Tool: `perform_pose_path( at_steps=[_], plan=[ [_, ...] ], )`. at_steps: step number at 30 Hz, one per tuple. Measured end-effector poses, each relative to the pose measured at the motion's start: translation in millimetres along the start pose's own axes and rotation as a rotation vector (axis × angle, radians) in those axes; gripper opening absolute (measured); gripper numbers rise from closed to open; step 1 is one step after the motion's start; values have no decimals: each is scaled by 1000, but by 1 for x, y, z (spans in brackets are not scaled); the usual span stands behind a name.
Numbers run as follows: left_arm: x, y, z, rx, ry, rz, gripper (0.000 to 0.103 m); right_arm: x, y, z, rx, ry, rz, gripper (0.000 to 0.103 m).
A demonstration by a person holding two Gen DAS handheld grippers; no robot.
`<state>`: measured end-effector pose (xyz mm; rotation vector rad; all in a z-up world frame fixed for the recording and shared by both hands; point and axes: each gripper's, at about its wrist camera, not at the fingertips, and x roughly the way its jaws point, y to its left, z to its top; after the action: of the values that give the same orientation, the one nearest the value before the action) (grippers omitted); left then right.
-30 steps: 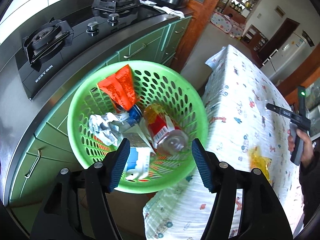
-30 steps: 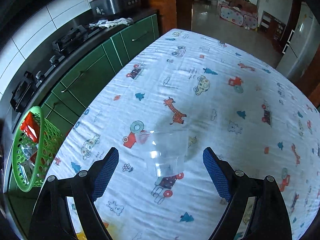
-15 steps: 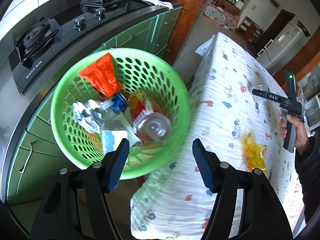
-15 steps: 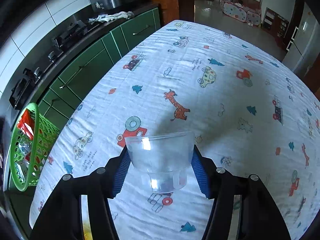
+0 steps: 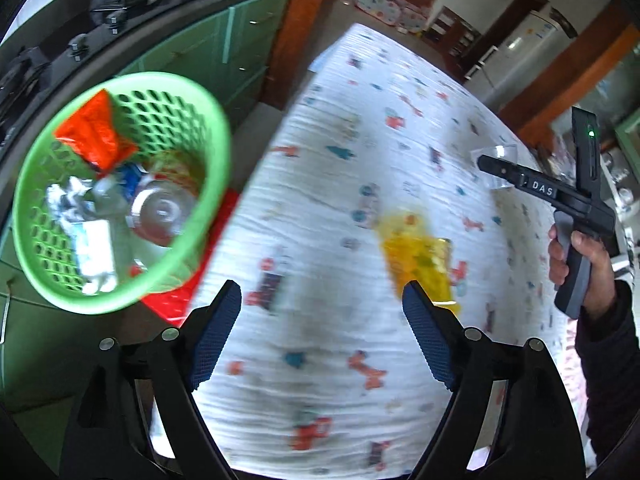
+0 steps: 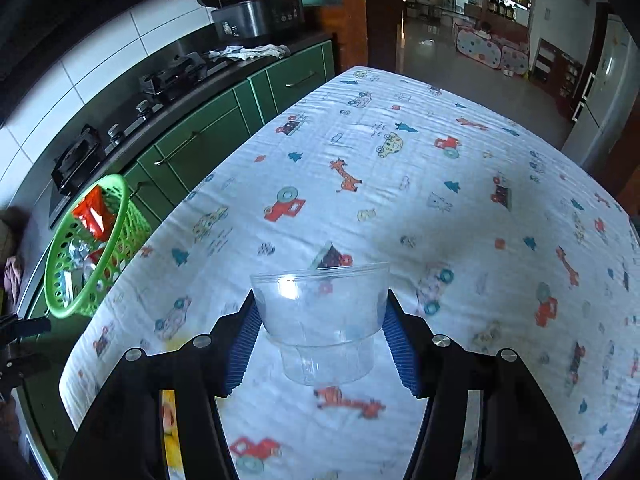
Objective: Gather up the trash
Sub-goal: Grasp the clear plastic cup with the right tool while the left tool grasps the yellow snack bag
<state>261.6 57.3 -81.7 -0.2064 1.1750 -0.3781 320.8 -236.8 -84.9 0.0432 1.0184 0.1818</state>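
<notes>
The right gripper (image 6: 320, 344) has its fingers clamped on a clear plastic cup (image 6: 322, 316), lifted off the table (image 6: 440, 200) for the green basket (image 6: 86, 248). The left gripper (image 5: 320, 332), fingers apart and empty, hangs beside that basket near a yellow wrapper (image 5: 418, 256), probably next.

I hold a clear plastic cup (image 6: 320, 320) upright and raised above the cartoon-print tablecloth (image 6: 460, 184). A yellow wrapper (image 5: 418, 256) lies flat on the cloth. Off the cloth's edge, my green perforated basket (image 5: 208, 128) carries an orange packet (image 5: 94, 134), crumpled foil (image 5: 66, 200) and a clear bottle (image 5: 160, 212).
</notes>
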Motion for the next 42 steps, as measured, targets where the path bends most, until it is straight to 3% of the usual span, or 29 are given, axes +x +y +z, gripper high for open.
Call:
perform_pose_path(
  at_steps=[4,9,16,26,29,37,42],
  plan=[
    [18,-25,-3,-25,29,-51,92,-20,-1,-18,6,-17,11,58],
    [43,-46,-3,-56,67,-66,92,-41,-5,-40,16,-31,16,58],
    [79,-69,6,-88,119,-27,92,-57,-10,-72,31,-29,15,58],
    [118,-87,10,-87,177,98,91,-64,-10,-93,42,-21,21,58],
    [121,-88,10,-94,180,110,85,-62,-9,-95,42,-15,25,58],
    [112,-86,8,-86,162,101,51,-60,2,-96,20,-10,39,58],
    [102,-89,5,-59,139,94,45,-60,10,-93,4,-12,51,58]
  ],
)
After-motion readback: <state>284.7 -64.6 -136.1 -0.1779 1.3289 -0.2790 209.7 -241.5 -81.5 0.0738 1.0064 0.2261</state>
